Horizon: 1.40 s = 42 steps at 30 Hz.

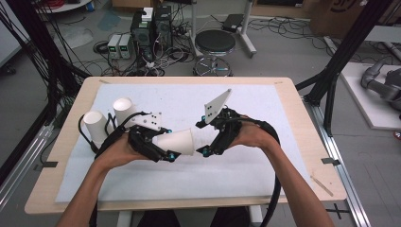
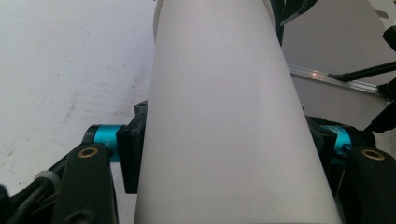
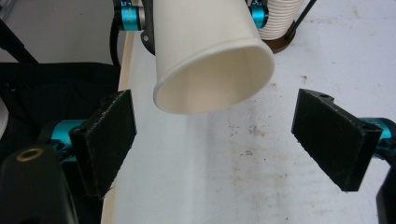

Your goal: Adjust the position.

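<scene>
Handover in progress, by the look of it — paper cup (image 1: 178, 141) clamped sideways in left gripper (image 1: 170, 150), mouth toward wide-open, empty right gripper (image 3: 215, 140) just short of the rim — next, easing those jaws round the rim and closing gently.

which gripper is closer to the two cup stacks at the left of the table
Left. The left gripper, shut on a paper cup, sits right beside the cup stacks; the open right gripper is farther right.
</scene>
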Each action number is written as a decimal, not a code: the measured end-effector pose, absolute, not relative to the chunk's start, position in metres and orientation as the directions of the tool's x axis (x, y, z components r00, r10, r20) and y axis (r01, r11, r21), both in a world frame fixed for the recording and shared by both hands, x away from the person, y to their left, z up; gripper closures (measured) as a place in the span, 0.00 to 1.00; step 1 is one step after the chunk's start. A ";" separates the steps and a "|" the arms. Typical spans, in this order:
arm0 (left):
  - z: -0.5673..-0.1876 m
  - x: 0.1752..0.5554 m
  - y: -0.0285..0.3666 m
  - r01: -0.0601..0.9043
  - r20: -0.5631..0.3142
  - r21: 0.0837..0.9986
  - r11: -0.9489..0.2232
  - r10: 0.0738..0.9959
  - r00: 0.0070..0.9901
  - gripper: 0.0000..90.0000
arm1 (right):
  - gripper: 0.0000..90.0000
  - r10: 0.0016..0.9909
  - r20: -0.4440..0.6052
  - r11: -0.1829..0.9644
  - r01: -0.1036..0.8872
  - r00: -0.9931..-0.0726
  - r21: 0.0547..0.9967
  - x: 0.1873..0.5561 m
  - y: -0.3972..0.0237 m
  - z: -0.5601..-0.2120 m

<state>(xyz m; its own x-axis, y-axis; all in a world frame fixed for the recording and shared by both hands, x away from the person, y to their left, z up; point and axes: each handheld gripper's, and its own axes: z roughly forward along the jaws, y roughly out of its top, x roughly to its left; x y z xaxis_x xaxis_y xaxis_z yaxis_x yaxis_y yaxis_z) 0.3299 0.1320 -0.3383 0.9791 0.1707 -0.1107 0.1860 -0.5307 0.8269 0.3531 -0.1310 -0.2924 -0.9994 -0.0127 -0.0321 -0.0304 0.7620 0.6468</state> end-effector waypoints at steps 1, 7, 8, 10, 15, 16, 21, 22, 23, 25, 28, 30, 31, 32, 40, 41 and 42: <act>-0.338 0.330 0.133 0.180 -0.104 0.830 -0.528 0.171 0.980 0.39 | 0.16 -0.009 -0.034 0.758 -0.029 -0.999 0.651 0.353 -0.132 -0.292; -0.339 0.329 0.137 0.186 -0.111 0.852 -0.489 0.178 0.978 0.39 | 0.16 0.013 -0.025 0.710 -0.009 -1.000 0.704 0.354 -0.144 -0.293; -0.339 0.329 0.138 0.186 -0.111 0.852 -0.489 0.178 0.978 0.39 | 0.16 0.018 -0.023 0.707 -0.003 -1.000 0.707 0.354 -0.145 -0.294; -0.340 0.328 0.138 0.191 -0.117 0.861 -0.472 0.183 0.976 0.39 | 0.16 0.019 -0.021 0.701 -0.002 -1.000 0.713 0.354 -0.148 -0.297; -0.342 0.327 0.139 0.190 -0.124 0.881 -0.433 0.175 0.977 0.39 | 0.16 0.034 -0.006 0.661 0.018 -0.999 0.750 0.354 -0.157 -0.302; -0.342 0.327 0.139 0.186 -0.123 0.885 -0.427 0.172 0.977 0.38 | 0.16 0.037 0.000 0.656 0.024 -0.999 0.755 0.354 -0.159 -0.304; -0.343 0.326 0.140 0.186 -0.128 0.902 -0.390 0.170 0.977 0.38 | 0.16 0.053 0.014 0.621 0.044 -0.999 0.783 0.353 -0.167 -0.308; -0.343 0.326 0.141 0.185 -0.129 0.903 -0.387 0.167 0.978 0.38 | 0.16 0.054 0.015 0.612 0.045 -0.998 0.790 0.353 -0.168 -0.308; -0.343 0.325 0.141 0.183 -0.128 0.908 -0.377 0.165 0.978 0.39 | 0.16 0.058 0.017 0.607 0.049 -0.998 0.793 0.353 -0.169 -0.309; -0.344 0.325 0.142 0.183 -0.130 0.913 -0.365 0.164 0.978 0.39 | 0.16 0.059 0.019 0.592 0.050 -0.998 0.804 0.353 -0.171 -0.310; -0.345 0.324 0.142 0.181 -0.133 0.921 -0.345 0.159 0.978 0.38 | 0.16 0.064 0.025 0.576 0.058 -0.998 0.815 0.353 -0.173 -0.312; -0.347 0.323 0.142 0.184 -0.141 0.929 -0.320 0.153 0.978 0.39 | 0.16 0.066 0.032 0.560 0.063 -0.997 0.826 0.352 -0.174 -0.314; -0.347 0.323 0.143 0.180 -0.137 0.929 -0.324 0.151 0.979 0.39 | 0.16 0.065 0.033 0.552 0.064 -0.997 0.831 0.353 -0.175 -0.314; -0.348 0.323 0.142 0.182 -0.139 0.930 -0.319 0.152 0.979 0.39 | 0.16 0.066 0.034 0.543 0.065 -0.997 0.837 0.353 -0.175 -0.315; -0.352 0.322 0.142 0.182 -0.148 0.946 -0.266 0.143 0.979 0.38 | 0.16 0.076 0.061 0.456 0.089 -0.995 0.886 0.352 -0.180 -0.321; -0.353 0.322 0.142 0.181 -0.148 0.948 -0.262 0.141 0.979 0.39 | 0.16 0.075 0.066 0.450 0.093 -0.995 0.888 0.352 -0.181 -0.322; -0.353 0.322 0.142 0.176 -0.143 0.949 -0.262 0.142 0.980 0.38 | 0.16 0.077 0.065 0.444 0.093 -0.995 0.891 0.352 -0.181 -0.323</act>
